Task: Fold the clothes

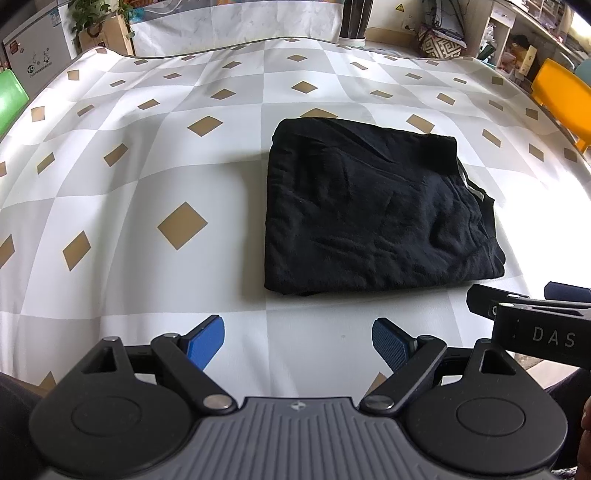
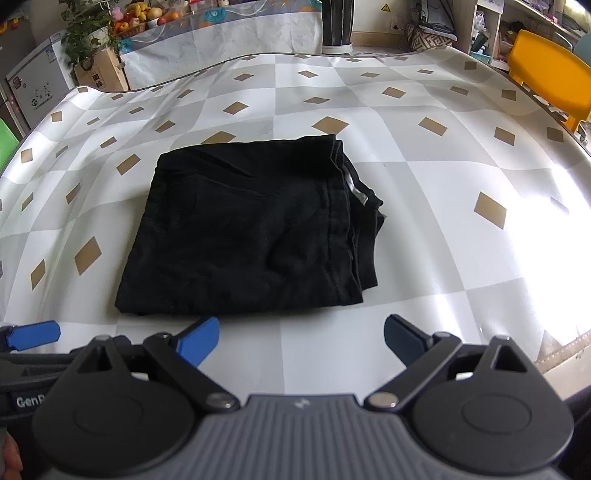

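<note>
A black garment (image 1: 376, 210) lies folded into a thick rectangle on the checked tablecloth (image 1: 147, 192); a small grey label shows at its right edge. My left gripper (image 1: 299, 341) hovers near the table's front edge, short of the garment's near left corner, open with nothing between its blue pads. In the right wrist view the same folded garment (image 2: 255, 225) sits ahead and to the left. My right gripper (image 2: 301, 341) is also open and empty, just short of the garment's near edge. Each gripper shows at the edge of the other's view.
The tablecloth (image 2: 424, 184) is white and grey with tan diamonds. A yellow chair (image 2: 550, 77) stands at the far right, a green one (image 1: 9, 98) at the left. A cabinet, a potted plant (image 2: 86, 33) and shelves lie behind the table. Strong glare washes out the table's right side.
</note>
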